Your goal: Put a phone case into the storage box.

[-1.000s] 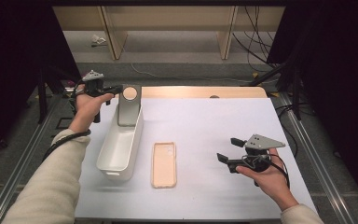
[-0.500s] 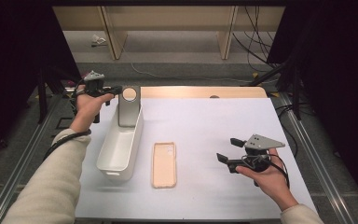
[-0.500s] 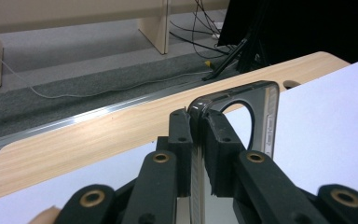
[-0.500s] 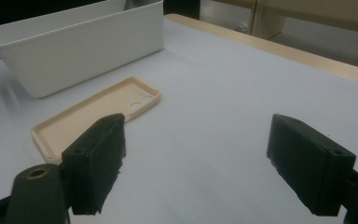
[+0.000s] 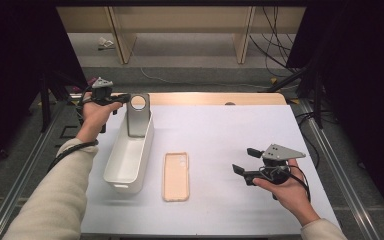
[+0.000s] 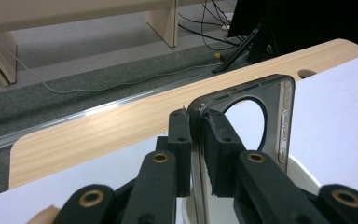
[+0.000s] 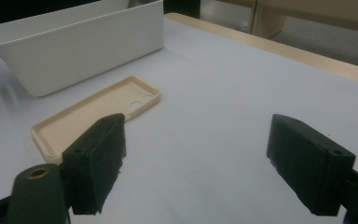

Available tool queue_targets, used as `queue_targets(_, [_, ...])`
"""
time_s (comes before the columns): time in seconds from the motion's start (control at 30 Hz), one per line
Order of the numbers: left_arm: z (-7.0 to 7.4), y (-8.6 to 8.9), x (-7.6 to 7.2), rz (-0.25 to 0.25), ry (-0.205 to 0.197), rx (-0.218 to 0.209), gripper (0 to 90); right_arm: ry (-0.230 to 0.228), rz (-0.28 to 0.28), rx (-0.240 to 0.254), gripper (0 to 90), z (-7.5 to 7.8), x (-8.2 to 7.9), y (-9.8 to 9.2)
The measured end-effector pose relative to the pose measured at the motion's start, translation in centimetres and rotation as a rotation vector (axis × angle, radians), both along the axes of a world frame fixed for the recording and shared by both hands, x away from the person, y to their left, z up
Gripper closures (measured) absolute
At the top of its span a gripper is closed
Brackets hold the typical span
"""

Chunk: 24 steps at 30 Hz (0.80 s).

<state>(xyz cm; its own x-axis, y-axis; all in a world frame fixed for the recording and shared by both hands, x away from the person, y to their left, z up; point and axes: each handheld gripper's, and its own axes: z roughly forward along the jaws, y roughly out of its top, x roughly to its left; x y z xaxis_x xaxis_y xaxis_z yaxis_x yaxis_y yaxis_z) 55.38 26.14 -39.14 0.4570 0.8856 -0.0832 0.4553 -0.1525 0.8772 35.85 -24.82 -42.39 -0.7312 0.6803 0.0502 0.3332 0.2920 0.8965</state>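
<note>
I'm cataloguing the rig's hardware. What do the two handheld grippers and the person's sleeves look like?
Both the left gripper and the right gripper are black, each topped by a grey three-cornered plate and trailing a black cable. Their blocky black jaws pivot on links with brass-coloured bushings. The person wears cream long sleeves.

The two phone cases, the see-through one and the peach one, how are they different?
The clear phone case stands upright in the white bin, pinched at its top edge by the left gripper; the peach phone case lies flat on the table, untouched. The clear phone case looks grey and see-through; the peach phone case is solid. Both have a camera cutout.
</note>
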Motion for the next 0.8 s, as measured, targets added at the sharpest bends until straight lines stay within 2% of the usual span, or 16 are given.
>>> queue_targets(0.57, [-0.14,-0.16,0.06,0.014,0.006,0.031,78.8,0.003,0.002,-0.002,20.4,-0.06,0.00,0.04])
queue_targets(0.67, [-0.10,-0.20,0.01,0.018,0.009,0.039,75.8,0.002,0.002,-0.001,20.4,-0.05,0.01,0.03])
queue_targets(0.8, [0.33,-0.34,-0.20,0.030,0.017,0.050,62.7,0.004,0.002,-0.002,20.3,-0.07,0.02,0.02])
